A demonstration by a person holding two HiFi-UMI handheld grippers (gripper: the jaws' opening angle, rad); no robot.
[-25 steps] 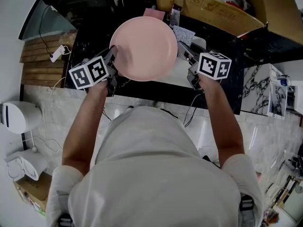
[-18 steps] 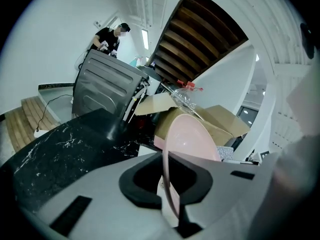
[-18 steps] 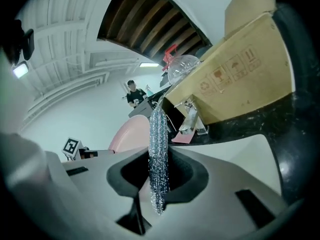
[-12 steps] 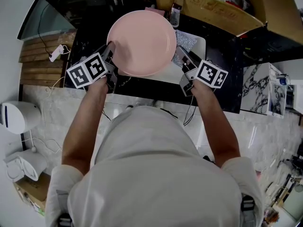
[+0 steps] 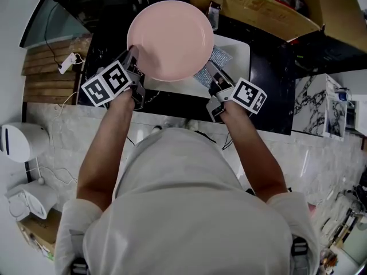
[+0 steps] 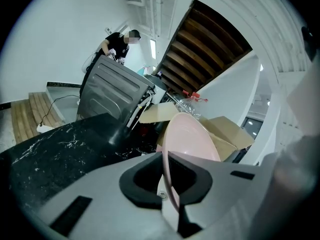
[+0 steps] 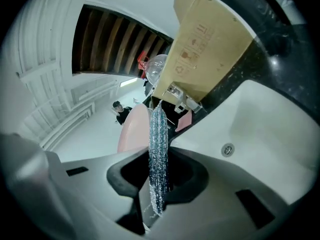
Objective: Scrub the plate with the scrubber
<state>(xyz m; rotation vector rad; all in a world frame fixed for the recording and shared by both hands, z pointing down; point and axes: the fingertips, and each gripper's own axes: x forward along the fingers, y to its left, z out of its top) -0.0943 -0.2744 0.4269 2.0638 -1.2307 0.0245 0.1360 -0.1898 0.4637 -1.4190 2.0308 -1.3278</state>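
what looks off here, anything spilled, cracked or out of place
Nothing stands out. The pink plate looks whole, pinched at its rim by the left gripper over the white sink. The right gripper clamps the silvery scrubber beside it. No spill or damage shows.

Black marble-veined counter point(image 5: 269, 67) up top, white sink point(image 5: 238, 50) set in it. Cardboard box point(image 5: 258, 7) behind. Pale marble floor point(image 5: 69, 132) below. Wooden slats point(image 5: 49, 73) at left, white appliance point(image 5: 20, 142) nearby, maybe heater. White walls point(image 6: 50, 44), dark slatted ceiling panel point(image 6: 205, 49), strip light point(image 6: 152, 48) glowing. Far back, person point(image 6: 117, 43) stands by grey metal unit point(image 6: 112, 91).
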